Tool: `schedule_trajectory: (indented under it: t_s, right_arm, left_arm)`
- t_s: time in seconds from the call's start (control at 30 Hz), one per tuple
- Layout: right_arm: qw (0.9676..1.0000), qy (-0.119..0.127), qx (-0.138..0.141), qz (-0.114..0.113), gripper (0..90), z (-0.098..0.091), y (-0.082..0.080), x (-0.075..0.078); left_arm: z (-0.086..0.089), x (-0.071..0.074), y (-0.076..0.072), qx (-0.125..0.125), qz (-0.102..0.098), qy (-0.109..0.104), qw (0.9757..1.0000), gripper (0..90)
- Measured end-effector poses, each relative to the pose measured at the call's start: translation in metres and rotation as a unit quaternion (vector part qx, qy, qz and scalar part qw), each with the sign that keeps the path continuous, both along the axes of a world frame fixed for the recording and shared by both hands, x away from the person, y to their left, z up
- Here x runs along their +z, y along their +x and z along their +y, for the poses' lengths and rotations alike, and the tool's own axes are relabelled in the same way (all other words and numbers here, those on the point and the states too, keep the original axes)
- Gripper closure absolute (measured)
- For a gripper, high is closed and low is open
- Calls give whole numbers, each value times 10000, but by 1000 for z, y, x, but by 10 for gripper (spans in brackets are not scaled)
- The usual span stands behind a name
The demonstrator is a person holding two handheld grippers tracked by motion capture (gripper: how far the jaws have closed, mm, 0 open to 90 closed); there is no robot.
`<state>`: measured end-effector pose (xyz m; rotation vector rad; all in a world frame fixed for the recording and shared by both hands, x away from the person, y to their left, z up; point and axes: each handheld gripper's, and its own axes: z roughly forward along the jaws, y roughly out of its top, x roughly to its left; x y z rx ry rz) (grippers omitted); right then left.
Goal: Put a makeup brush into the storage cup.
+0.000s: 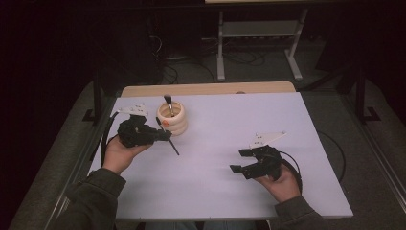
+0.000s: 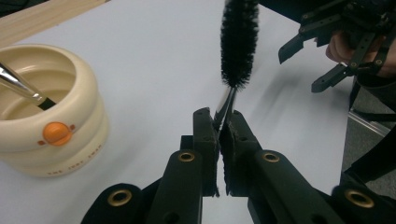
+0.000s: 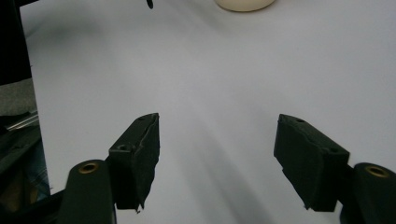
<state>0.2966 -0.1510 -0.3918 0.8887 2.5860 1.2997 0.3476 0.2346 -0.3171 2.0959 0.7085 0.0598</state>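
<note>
The left tongs (image 2: 223,122) are clamped on the thin metal stem of a black bristled bottle brush (image 2: 239,42), its bristle end pointing away from the jaws over the white bench (image 1: 230,143); in the high view the brush (image 1: 168,138) shows as a dark slanted rod just beside a cream ribbed ceramic holder (image 1: 173,118), and I cannot tell whether its tip touches the bench. The holder (image 2: 44,109) carries an orange round mark on its side, and a second tool with a silvery handle (image 1: 168,103) stands in it, leaning on the rim. The right tongs (image 1: 243,160) hover well apart from the holder, near the person's side of the bench, their jaws standing wide apart with nothing between them, as the right gripper view (image 3: 216,140) shows
</note>
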Motion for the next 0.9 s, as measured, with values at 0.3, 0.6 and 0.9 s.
schedule_trajectory:
  t_s: [0.3, 0.6, 0.9]
  right_arm:
    - [9999, 32, -123, 3, 282, -3, -1, 1]
    - [9998, 57, -166, 18, 279, -6, -2, 2]
    - [9998, 42, -177, 18, 274, -5, -1, 1]
  left_arm:
    - [7, 10, 8, 138, 3, -16, 9999, 850]
    - [8, 23, 16, 217, -59, 57, 9997, 850]
    - [9, 30, 26, 303, -70, 93, 9995, 850]
